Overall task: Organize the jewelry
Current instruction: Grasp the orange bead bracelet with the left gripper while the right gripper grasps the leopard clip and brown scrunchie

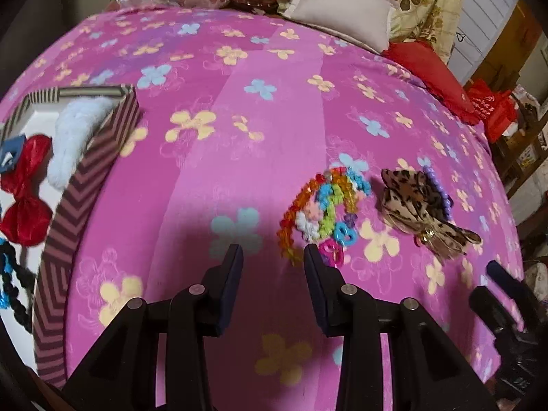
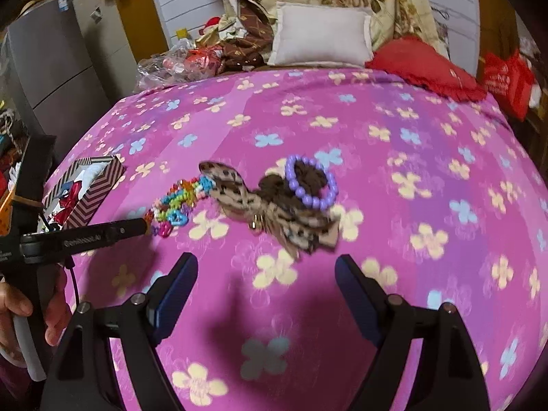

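Pillows (image 1: 339, 7) crowd the left view's top edge; a striped box (image 1: 85, 185) at left holds a red bow (image 1: 25, 188). Beads (image 1: 322, 212) lie just past the spread, empty left gripper (image 1: 273, 253).

Right view: the leopard bow (image 2: 274, 212) and purple bracelet (image 2: 311, 185) lie at centre, above the spread, empty right gripper (image 2: 267, 267).

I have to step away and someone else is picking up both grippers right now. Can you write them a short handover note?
Left gripper: open, holding nothing, just short of the colorful bead pile.
Right gripper: open, holding nothing, facing the leopard-print bow.
The striped box sits at the left on the pink bedspread. Already in it: a red bow, a white fluffy piece and a dark braided piece.
Left to box: the bead pile, the leopard bow and the purple bead bracelet lying against that bow.
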`<state>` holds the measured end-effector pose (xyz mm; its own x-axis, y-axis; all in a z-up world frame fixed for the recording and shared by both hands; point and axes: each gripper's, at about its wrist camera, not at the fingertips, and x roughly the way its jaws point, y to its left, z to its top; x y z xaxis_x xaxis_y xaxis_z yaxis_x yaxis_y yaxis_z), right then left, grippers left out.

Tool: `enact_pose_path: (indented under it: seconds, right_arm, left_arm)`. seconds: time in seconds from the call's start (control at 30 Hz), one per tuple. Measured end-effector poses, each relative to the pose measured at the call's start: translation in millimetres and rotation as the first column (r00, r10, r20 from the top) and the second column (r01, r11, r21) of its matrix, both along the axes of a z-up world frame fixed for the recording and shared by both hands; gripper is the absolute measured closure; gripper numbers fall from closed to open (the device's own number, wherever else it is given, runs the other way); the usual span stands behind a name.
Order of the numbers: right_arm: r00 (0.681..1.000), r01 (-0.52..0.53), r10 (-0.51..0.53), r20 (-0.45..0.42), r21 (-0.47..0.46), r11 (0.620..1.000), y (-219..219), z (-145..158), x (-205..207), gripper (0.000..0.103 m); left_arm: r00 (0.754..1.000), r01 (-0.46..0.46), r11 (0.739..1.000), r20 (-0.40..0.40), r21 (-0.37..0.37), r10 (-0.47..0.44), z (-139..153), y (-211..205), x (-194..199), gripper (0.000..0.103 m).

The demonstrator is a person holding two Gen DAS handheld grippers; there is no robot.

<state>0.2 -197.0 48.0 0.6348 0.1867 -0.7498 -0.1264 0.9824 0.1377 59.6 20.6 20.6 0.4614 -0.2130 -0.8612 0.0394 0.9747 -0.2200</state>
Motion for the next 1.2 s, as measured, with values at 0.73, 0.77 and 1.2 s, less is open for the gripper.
enact_pose_path:
  seconds: [0.73, 0.77, 1.2]
  right_arm:
    - [0.979, -0.174, 0.159, -0.126, -0.12, 0.978, 29, -38, 58, 0.053]
    - [0.976, -0.19, 0.175, -0.131, -0.114, 0.975, 31, -37, 51, 0.055]
    - [0.984, -0.164, 0.153, -0.095, -0.117, 0.98, 29, -29, 43, 0.052]
  left_arm:
    - [0.996, 0.093, 0.995, -0.022, 0.029, -0.092, 0, 5, -2, 0.074]
    - [0.995, 0.098, 0.994, -0.03, 0.04, -0.096, 0, 7, -4, 0.077]
    - [0.998, 0.03, 0.994, -0.057, -0.109, -0.036, -1, 17, 7, 0.079]
